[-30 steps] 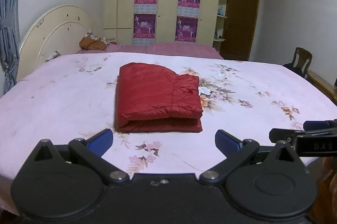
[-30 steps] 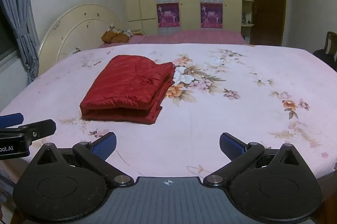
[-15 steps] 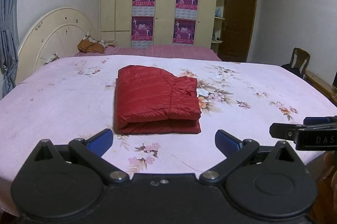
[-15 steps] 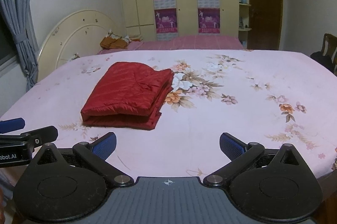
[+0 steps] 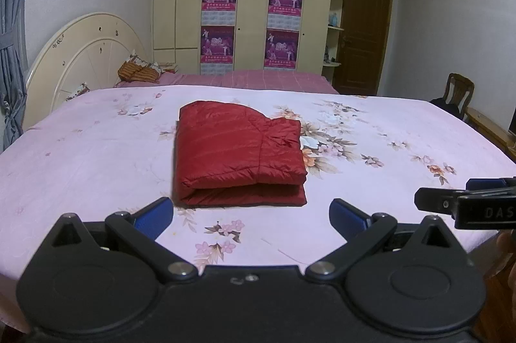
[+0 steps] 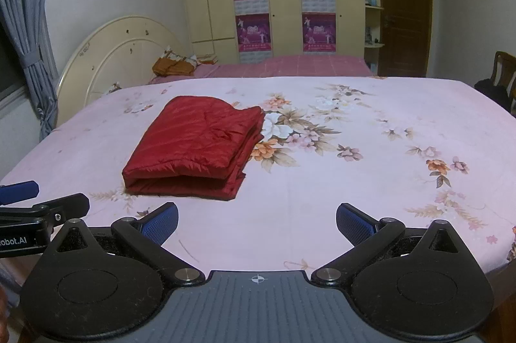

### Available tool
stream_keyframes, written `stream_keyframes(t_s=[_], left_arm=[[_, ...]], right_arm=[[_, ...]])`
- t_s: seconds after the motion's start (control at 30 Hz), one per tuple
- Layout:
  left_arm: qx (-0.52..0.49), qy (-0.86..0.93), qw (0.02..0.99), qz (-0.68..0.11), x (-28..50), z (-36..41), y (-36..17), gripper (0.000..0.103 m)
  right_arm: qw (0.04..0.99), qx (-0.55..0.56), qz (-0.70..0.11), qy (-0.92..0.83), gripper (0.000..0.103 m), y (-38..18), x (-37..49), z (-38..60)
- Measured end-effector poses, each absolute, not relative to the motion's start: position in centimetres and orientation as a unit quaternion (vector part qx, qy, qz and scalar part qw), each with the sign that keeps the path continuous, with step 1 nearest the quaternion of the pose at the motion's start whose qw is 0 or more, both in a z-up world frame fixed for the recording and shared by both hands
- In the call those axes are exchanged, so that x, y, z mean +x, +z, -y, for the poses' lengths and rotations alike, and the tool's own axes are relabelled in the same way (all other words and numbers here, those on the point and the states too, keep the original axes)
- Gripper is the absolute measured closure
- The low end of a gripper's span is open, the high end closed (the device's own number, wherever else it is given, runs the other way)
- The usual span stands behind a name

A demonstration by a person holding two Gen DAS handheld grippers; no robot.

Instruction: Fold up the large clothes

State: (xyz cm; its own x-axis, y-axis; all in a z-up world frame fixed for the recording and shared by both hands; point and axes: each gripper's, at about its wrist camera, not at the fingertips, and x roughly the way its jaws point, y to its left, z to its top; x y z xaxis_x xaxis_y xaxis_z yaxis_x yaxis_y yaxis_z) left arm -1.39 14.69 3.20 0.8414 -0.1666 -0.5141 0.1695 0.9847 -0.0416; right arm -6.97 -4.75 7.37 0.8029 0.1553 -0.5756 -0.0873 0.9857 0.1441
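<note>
A wide bed point(image 5: 80, 156) is covered by a pale pink sheet point(image 6: 371, 198) printed with scattered flowers. A red quilted jacket point(image 5: 238, 152), folded into a thick rectangle, is laid flat on the sheet near the middle, its folded edge turned toward the cameras. At the far end, by the cream rounded headboard point(image 5: 90, 53), a darker pink striped cover point(image 6: 306, 65) and an orange-brown bundle point(image 5: 138, 73) are seen.

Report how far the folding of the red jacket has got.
Done: the red quilted jacket lies folded in a compact rectangle on the floral bedsheet. In hand: nothing; left gripper and right gripper are open, short of it. Left: no unfolded clothes show.
</note>
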Motion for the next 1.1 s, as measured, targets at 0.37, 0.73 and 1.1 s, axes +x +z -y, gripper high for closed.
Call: stream_keyframes(t_s=[0.37,0.73,1.1], left_arm=[[0.007,-0.089,0.959,-0.267,-1.33,-14.69,3.31,0.000],[0.005,-0.089,0.959,-0.267,-1.35,-14.66,3.31,0.000],[0.005,-0.089,0.959,-0.268,-1.11,-14.74,3.32,0.000]], right_arm=[[0.949,0.057,-0.305,0.062,0.000,7.68,-6.69,5.49],[0.948,0.049,-0.306,0.068,0.000,7.65,-6.81,5.07],[0.948,0.046,-0.308,0.071,0.000,7.58,-6.73,4.68]])
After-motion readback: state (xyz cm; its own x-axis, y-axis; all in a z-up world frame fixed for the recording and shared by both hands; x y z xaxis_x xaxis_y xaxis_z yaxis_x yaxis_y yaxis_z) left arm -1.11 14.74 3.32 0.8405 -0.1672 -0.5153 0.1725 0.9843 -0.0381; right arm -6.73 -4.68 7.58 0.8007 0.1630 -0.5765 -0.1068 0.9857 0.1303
